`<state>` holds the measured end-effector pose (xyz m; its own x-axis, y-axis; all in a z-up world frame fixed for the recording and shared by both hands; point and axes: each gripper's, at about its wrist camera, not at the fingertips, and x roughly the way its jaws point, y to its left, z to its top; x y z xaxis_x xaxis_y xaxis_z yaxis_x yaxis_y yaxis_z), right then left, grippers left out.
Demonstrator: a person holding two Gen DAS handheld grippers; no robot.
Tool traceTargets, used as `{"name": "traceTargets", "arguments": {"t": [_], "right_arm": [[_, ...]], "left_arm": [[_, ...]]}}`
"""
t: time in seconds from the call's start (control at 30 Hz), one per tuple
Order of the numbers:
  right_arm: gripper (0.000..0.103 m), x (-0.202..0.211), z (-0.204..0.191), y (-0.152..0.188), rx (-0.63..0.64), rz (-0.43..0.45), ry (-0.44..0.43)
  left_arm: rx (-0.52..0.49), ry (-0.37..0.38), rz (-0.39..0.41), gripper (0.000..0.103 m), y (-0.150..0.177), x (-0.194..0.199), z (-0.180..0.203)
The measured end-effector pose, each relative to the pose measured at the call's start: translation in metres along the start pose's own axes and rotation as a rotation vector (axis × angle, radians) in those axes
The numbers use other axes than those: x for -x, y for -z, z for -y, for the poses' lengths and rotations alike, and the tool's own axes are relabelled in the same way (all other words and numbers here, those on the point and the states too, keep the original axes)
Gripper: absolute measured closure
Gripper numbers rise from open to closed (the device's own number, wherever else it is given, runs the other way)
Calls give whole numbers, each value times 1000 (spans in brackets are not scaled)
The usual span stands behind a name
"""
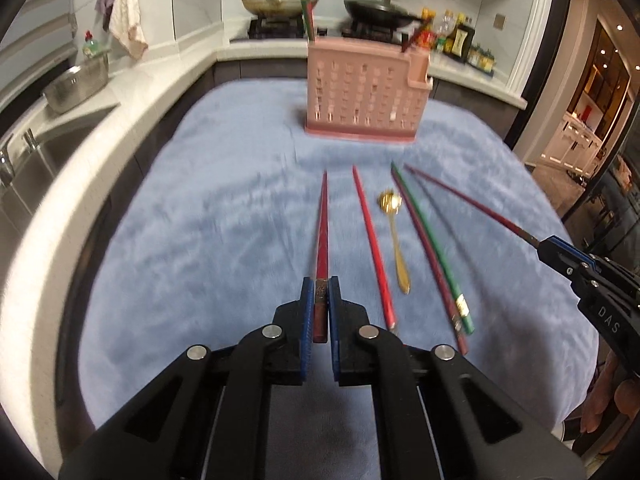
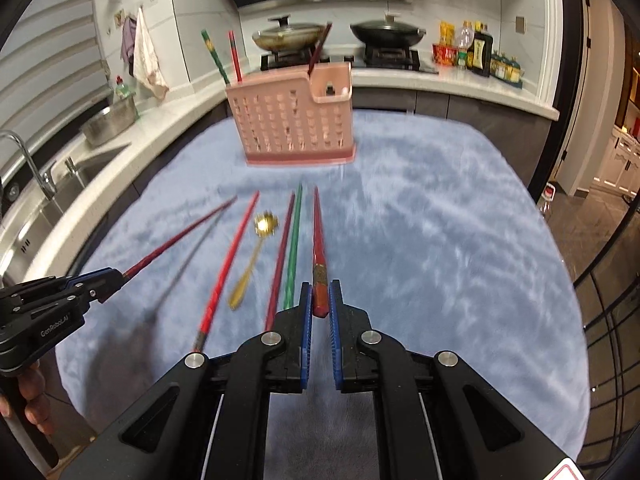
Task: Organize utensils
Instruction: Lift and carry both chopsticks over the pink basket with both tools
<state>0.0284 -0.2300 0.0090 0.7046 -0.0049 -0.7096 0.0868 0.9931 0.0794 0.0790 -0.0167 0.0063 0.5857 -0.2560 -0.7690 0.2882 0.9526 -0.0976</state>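
Note:
My left gripper [image 1: 321,285] is shut on a red chopstick [image 1: 321,224] that points toward a pink utensil holder [image 1: 364,98] at the far end of the blue cloth [image 1: 208,216]. My right gripper [image 2: 320,289] is shut on another dark red chopstick [image 2: 319,232], held above the cloth; it also shows in the left wrist view [image 1: 468,202]. Between them on the cloth lie a red chopstick [image 1: 372,240], a gold spoon [image 1: 397,236], a green chopstick [image 1: 430,244] and a maroon chopstick [image 1: 426,256]. The holder [image 2: 292,116] has three chopsticks standing in it.
A sink with a tap [image 2: 24,160] and a steel bowl [image 1: 76,84] lie on the counter to the left. A stove with two lidded pans [image 2: 388,34] and several bottles [image 2: 476,52] stand behind the holder. The cloth's edge drops off on the right.

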Motion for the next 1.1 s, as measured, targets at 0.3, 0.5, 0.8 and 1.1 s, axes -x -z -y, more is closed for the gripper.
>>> {"name": "traceTargets", "arguments": {"t": [0.3, 0.5, 0.8, 1.1], "right_arm": [[96, 27, 2, -45, -18, 83, -28], [96, 42, 7, -73, -39, 141, -53], [96, 54, 12, -103, -38, 203, -40], [96, 51, 10, -118, -43, 218, -44]], "left_arm": [[2, -9, 105, 96, -46, 30, 3], [-3, -18, 152, 97, -74, 46, 6], [-26, -31, 195, 97, -106, 56, 16], [-38, -27, 216, 97, -123, 57, 21]]}}
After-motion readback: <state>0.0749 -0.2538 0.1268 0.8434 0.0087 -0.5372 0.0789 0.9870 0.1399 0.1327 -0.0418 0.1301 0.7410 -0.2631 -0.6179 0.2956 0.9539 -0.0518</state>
